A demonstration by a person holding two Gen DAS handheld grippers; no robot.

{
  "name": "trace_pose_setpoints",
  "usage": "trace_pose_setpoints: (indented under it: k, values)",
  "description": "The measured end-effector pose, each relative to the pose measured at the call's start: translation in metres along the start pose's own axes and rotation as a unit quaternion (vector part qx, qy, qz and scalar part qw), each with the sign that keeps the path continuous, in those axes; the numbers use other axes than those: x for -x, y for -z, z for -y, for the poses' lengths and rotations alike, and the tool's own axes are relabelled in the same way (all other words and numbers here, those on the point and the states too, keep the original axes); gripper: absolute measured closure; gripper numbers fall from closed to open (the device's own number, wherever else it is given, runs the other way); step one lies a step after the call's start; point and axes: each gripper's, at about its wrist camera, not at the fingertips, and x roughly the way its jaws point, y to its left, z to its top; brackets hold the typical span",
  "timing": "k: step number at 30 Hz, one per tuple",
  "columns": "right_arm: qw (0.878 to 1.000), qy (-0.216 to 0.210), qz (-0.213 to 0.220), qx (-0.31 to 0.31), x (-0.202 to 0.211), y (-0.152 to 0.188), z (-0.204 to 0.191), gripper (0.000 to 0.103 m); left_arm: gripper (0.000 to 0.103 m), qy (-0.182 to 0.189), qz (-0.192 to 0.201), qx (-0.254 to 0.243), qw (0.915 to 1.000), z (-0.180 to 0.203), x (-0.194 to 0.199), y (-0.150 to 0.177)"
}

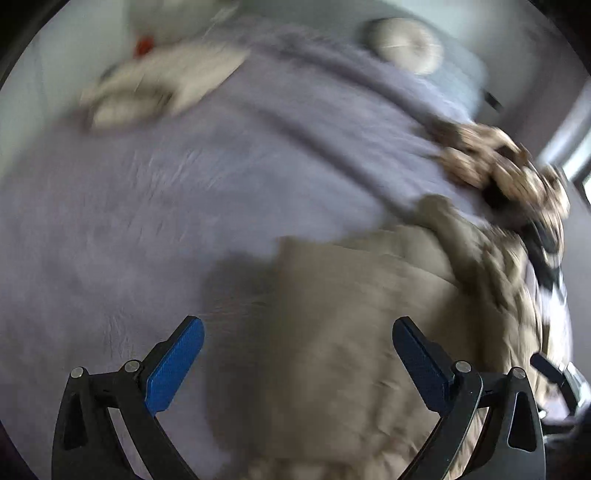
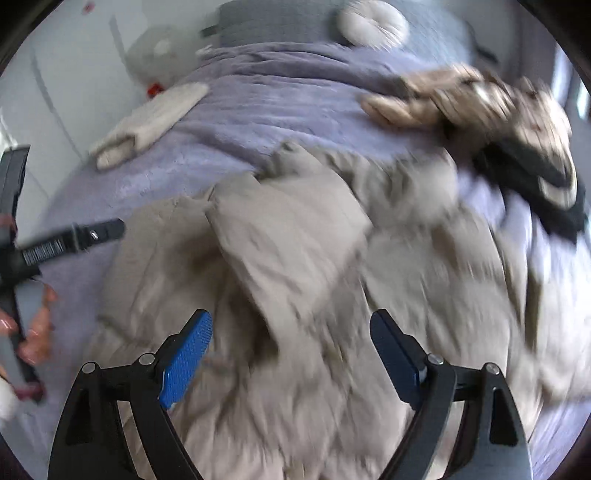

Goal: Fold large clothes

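Observation:
A large beige garment (image 2: 295, 258) lies crumpled on a lavender bedspread (image 2: 258, 110). In the left wrist view it (image 1: 351, 314) covers the lower right, blurred. My left gripper (image 1: 297, 336) is open and empty, above the garment's left edge. My right gripper (image 2: 291, 328) is open and empty, hovering over the garment's middle folds. The left gripper's body (image 2: 55, 243) and the hand holding it show at the left edge of the right wrist view.
A leopard-print garment with a black piece (image 2: 517, 129) lies at the far right of the bed. A folded cream garment (image 2: 147, 122) lies far left. A round cream cushion (image 2: 373, 22) and grey pillows sit at the head. A white wall runs along the left.

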Motion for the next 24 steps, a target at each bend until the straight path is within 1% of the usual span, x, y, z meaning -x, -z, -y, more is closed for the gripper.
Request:
trace_pose_setpoints:
  k: [1, 2, 3, 4, 5, 7, 8, 9, 10, 11, 12, 13, 14, 15, 16, 17, 18, 19, 20, 22, 23, 24]
  values:
    - [1.0, 0.019, -0.004, 0.011, -0.013, -0.008, -0.005, 0.015, 0.001, 0.009, -0.017, 0.021, 0.9996, -0.017, -0.014, -0.007]
    - [0.999, 0.034, -0.003, 0.015, -0.018, -0.008, -0.003, 0.025, 0.001, 0.013, -0.025, 0.03, 0.9991, -0.024, -0.024, -0.012]
    - [0.999, 0.051, 0.0, 0.012, -0.022, -0.007, 0.0, 0.058, 0.001, 0.029, -0.037, 0.041, 0.998, -0.031, -0.035, -0.015]
    - [0.998, 0.057, 0.001, -0.006, -0.024, -0.005, 0.009, 0.084, 0.001, 0.048, -0.049, 0.052, 0.9963, -0.036, -0.043, -0.018]
    - [0.998, 0.055, -0.001, -0.038, -0.023, -0.001, 0.023, 0.098, 0.001, 0.065, -0.056, 0.061, 0.9944, -0.037, -0.049, -0.019]
    - [0.994, 0.02, -0.011, -0.109, -0.026, 0.012, 0.053, 0.098, 0.001, 0.106, -0.076, 0.076, 0.9885, -0.04, -0.062, -0.019]
    - [0.99, 0.006, -0.022, -0.138, -0.027, 0.022, 0.067, 0.098, 0.001, 0.12, -0.081, 0.077, 0.9864, -0.037, -0.066, -0.017]
    - [0.985, -0.015, -0.031, -0.169, -0.03, 0.034, 0.081, 0.098, 0.001, 0.137, -0.088, 0.078, 0.9835, -0.035, -0.072, -0.018]
    - [0.977, -0.037, -0.047, -0.204, -0.035, 0.049, 0.096, 0.098, 0.002, 0.148, -0.093, 0.079, 0.9815, -0.03, -0.077, -0.02]
    - [0.971, -0.051, -0.053, -0.226, -0.038, 0.058, 0.103, 0.098, 0.02, 0.152, -0.092, 0.079, 0.981, -0.021, -0.078, -0.022]
    - [0.967, -0.062, -0.054, -0.241, -0.04, 0.064, 0.108, 0.098, 0.042, 0.164, -0.087, 0.079, 0.9794, -0.017, -0.077, -0.025]
    - [0.961, -0.076, -0.05, -0.26, -0.039, 0.07, 0.113, 0.098, 0.083, 0.186, -0.089, 0.08, 0.9751, -0.014, -0.074, -0.028]
    - [0.959, -0.078, -0.048, -0.268, -0.038, 0.072, 0.114, 0.098, 0.085, 0.184, -0.078, 0.074, 0.9771, -0.007, -0.067, -0.029]
    - [0.958, -0.079, -0.046, -0.272, -0.035, 0.074, 0.112, 0.098, 0.087, 0.165, -0.05, 0.045, 0.9839, 0.002, -0.051, -0.03]
    - [0.957, -0.085, -0.044, -0.275, -0.034, 0.074, 0.111, 0.098, 0.088, 0.136, -0.012, -0.019, 0.9905, 0.017, -0.031, -0.03]
    - [0.955, -0.093, -0.044, -0.278, -0.034, 0.075, 0.11, 0.098, 0.088, 0.115, 0.005, -0.054, 0.9919, 0.023, -0.023, -0.029]
    - [0.954, -0.098, -0.044, -0.279, -0.035, 0.075, 0.108, 0.098, 0.088, 0.079, 0.016, -0.095, 0.9923, 0.029, -0.021, -0.027]
    - [0.954, -0.1, -0.045, -0.278, -0.037, 0.074, 0.106, 0.098, 0.088, 0.05, 0.007, -0.11, 0.9927, 0.029, -0.029, -0.028]
    - [0.955, -0.1, -0.046, -0.276, -0.04, 0.073, 0.103, 0.098, 0.088, 0.035, -0.007, -0.108, 0.9935, 0.024, -0.04, -0.029]
    - [0.954, -0.103, -0.046, -0.277, -0.046, 0.072, 0.099, 0.097, 0.086, 0.006, -0.015, -0.095, 0.9954, 0.009, -0.055, -0.027]
    - [0.954, -0.104, -0.047, -0.278, -0.05, 0.071, 0.099, 0.097, 0.077, -0.001, -0.013, -0.085, 0.9963, 0.004, -0.059, -0.027]
    - [0.953, -0.106, -0.048, -0.28, -0.051, 0.071, 0.099, 0.097, 0.071, -0.023, -0.007, -0.064, 0.9977, -0.002, -0.06, -0.027]
